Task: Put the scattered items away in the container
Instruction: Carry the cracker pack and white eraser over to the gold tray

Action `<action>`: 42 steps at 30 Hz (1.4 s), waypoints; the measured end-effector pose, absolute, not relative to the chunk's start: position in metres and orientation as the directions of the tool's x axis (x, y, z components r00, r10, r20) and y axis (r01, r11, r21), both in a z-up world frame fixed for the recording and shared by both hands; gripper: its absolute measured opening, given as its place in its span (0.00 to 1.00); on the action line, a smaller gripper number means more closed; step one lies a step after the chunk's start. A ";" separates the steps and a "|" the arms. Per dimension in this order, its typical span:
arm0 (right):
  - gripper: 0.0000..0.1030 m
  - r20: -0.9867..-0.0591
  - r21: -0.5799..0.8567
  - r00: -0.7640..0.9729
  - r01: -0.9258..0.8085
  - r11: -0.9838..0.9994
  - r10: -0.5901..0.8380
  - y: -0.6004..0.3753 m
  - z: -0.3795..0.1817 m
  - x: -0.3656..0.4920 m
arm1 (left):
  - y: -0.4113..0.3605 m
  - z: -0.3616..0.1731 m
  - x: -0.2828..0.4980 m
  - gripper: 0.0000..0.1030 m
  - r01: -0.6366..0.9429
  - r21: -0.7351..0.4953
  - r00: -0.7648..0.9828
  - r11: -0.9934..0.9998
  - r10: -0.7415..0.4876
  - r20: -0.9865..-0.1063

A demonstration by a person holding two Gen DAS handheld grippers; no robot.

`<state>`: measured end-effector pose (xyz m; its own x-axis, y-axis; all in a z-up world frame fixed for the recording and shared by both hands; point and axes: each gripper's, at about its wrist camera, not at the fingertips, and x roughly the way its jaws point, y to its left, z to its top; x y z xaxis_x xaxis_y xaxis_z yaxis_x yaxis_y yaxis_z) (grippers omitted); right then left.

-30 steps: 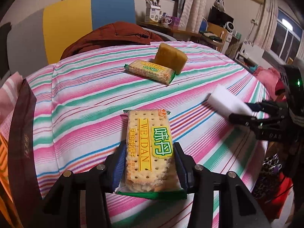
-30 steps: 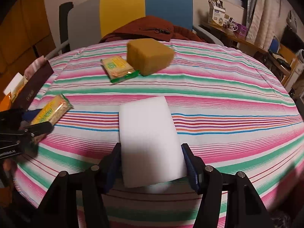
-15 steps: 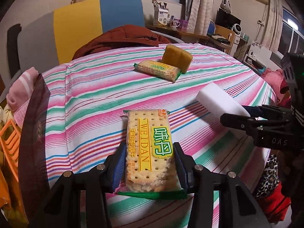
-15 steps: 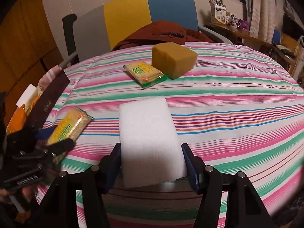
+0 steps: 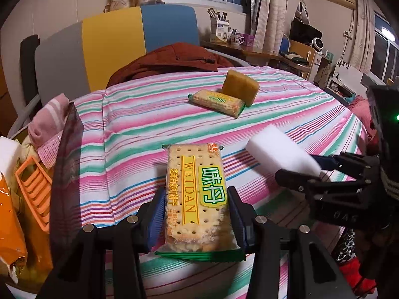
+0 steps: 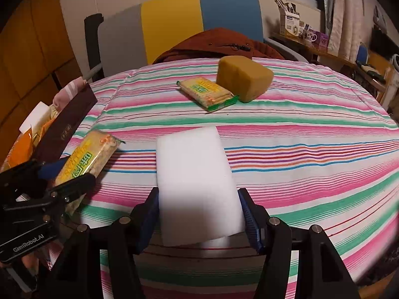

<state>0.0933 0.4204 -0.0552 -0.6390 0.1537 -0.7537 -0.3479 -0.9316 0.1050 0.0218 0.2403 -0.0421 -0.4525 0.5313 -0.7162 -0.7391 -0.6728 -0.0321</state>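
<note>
Clamping a WEIDAN cracker packet (image 5: pixel 197 194), the left gripper (image 5: pixel 195 220) hangs over the striped tablecloth (image 5: pixel 139 124); the right gripper (image 6: pixel 199 218) squeezes a white foam block (image 6: pixel 194 184). Only the left view shows the container's (image 5: pixel 67 154) contents clearly: an orange rack (image 5: pixel 35 191), an orange bag (image 5: pixel 10 224) and a pink cloth (image 5: pixel 47 129). Far across the tablecloth from the container, a second cracker packet (image 6: pixel 207 93) touches a yellow sponge (image 6: pixel 243 78).

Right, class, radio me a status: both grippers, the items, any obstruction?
Left gripper shut on cracker pack. Right gripper shut on white sponge. Second pack, yellow sponge remain on cloth. Nothing blocking.
</note>
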 end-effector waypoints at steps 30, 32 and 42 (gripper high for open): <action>0.60 -0.671 0.207 -0.741 -0.143 -0.968 -0.034 0.321 -0.018 0.049 | 0.132 0.008 0.011 0.47 -0.538 0.027 -0.694 -0.843 0.424 -0.582; 0.60 -0.669 0.211 -0.742 -0.131 -0.969 -0.045 0.315 -0.016 0.044 | 0.122 0.008 0.009 0.47 -0.521 0.024 -0.704 -0.853 0.413 -0.578; 0.60 -0.661 0.212 -0.744 -0.059 -0.975 -0.098 0.278 -0.008 0.017 | 0.081 0.011 -0.003 0.47 -0.438 0.016 -0.753 -0.899 0.357 -0.552</action>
<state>0.0168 0.2779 -0.0080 -0.7443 -0.0983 -0.6606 -0.0592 -0.9755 0.2119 -0.0035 0.0809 0.0110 -0.7534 0.3572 -0.5521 -0.4377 -0.8990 0.0156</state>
